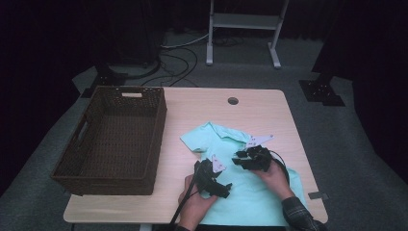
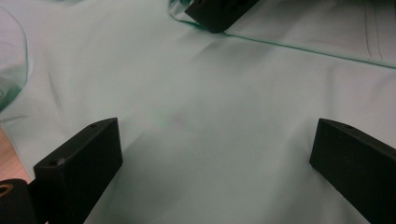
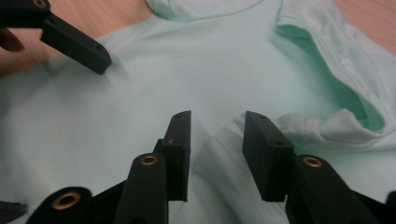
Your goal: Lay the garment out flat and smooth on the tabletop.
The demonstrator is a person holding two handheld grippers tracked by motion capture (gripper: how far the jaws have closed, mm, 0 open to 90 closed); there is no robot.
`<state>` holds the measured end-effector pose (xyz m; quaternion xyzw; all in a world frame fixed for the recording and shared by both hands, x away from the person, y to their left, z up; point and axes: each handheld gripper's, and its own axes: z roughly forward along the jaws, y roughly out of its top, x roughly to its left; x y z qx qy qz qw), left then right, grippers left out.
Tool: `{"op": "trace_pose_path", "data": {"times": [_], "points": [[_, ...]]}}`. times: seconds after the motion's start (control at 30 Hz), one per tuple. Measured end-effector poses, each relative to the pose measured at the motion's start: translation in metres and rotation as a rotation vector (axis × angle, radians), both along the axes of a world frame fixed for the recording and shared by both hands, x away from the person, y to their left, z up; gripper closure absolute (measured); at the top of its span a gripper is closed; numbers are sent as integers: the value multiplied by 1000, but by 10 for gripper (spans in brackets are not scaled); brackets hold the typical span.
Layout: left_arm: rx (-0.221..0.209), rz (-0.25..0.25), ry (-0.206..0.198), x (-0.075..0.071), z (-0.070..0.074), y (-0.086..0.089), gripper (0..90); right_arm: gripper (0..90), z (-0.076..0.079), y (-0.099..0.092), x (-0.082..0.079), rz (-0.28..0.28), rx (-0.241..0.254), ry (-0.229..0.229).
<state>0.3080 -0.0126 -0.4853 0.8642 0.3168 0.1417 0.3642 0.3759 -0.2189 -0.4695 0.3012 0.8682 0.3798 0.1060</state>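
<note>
Right gripper view: the right gripper [image 3: 215,140] looks along its two black jaws at a raised fold of the mint-green shirt [image 3: 140,93]. The fold stands directly between the jaws, at lower centre of the frame, running from the jaw gap toward the bottom edge. The jaws stand partly closed with a narrow gap; whether the pads already press the cloth cannot be told, so the gripper counts as open around the fold.

In the high view the shirt [image 1: 250,192] lies flat on the table [image 1: 202,103], in the lower right of the frame, its collar toward the upper left and its hem at the near table edge. The right gripper [image 1: 243,156] sits over the upper middle of the shirt, tilted down toward the cloth, and is the nearer one to the fold. The left gripper [image 1: 226,189] rests lower in the frame, on the near part of the shirt.

In the left gripper view the left gripper [image 2: 215,158] stands wide open, jaws far apart over smooth cloth with nothing pinched. A brown wicker basket [image 1: 139,96] stands at the left of the table, well apart from the shirt.
</note>
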Motion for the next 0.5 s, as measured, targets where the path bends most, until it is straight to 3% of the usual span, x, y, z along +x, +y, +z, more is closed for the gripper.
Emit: {"op": "trace_pose_path", "data": {"times": [0.17, 0.33, 0.5], "points": [[0, 0, 0, 0, 0, 0, 12, 670, -3, 0, 1, -4, -15, 6], [2, -1, -1, 0, 0, 0, 12, 804, -4, -1, 1, -8, -27, 6], [1, -1, -1, 0, 0, 0, 13, 861, -2, -2, 2, -12, -28, 3]]}}
